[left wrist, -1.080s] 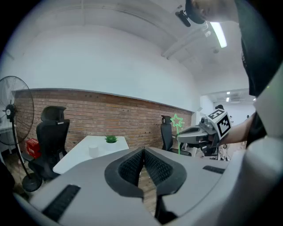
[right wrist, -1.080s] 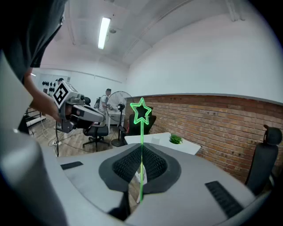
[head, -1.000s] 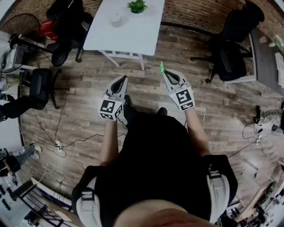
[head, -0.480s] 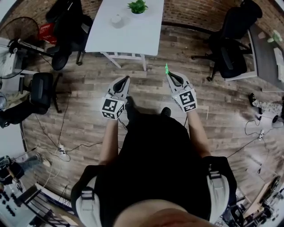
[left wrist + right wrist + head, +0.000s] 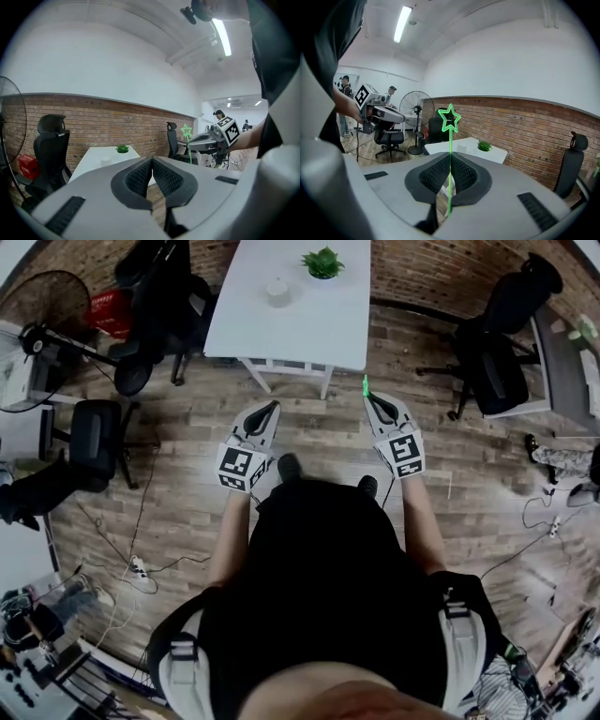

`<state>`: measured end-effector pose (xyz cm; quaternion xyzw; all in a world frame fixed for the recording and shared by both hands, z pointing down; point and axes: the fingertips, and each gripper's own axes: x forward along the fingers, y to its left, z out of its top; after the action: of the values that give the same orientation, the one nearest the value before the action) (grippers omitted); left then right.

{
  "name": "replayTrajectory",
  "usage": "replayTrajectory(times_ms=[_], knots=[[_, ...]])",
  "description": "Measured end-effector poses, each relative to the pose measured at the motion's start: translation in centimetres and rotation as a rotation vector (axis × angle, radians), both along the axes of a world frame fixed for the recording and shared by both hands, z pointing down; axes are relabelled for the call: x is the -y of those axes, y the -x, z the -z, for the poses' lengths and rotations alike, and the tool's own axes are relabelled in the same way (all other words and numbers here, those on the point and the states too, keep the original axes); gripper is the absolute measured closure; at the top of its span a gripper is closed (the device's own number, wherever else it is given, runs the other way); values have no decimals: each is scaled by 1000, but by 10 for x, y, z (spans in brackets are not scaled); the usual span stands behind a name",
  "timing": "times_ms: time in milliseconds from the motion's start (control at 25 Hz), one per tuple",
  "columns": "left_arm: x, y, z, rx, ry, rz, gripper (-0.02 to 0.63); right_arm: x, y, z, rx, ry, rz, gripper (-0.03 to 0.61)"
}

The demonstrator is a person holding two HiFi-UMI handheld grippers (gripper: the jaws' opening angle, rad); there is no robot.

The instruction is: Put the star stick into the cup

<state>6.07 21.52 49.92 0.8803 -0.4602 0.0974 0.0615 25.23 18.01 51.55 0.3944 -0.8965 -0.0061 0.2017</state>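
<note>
The green star stick (image 5: 449,119) stands upright, pinched between the fingers of the right gripper (image 5: 450,162), its star end above them. It is held over the wooden floor (image 5: 178,432), short of the white desk (image 5: 309,326). The cup (image 5: 277,291) sits on that desk, well apart from the stick, near a small plant (image 5: 323,261). The left gripper (image 5: 152,163), level with the right, has its fingers pressed together on nothing.

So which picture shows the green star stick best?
The right gripper view. The star stick stands upright, big and close, clamped in the right gripper, its whole star showing. The left gripper view shows it small and far off. The head view shows only a tiny green tip.
</note>
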Motion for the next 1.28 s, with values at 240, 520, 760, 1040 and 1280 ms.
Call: replayTrajectory(times_ms=[240,520,760,1040,1280], knots=[[12,46,-3,22,7,-67,592,12,40,-1,3,-13,-75,577],[17,71,-1,18,-3,-96,592,9,63,-11,0,10,-104,577],[12,88,-7,3,4,-86,592,13,76,-13,-13,-5,-120,577],[10,104,-9,7,20,-109,592,20,86,-10,-15,-29,-170,577],[12,108,-8,-21,24,-107,592,13,86,-8,-2,-10,-193,577]])
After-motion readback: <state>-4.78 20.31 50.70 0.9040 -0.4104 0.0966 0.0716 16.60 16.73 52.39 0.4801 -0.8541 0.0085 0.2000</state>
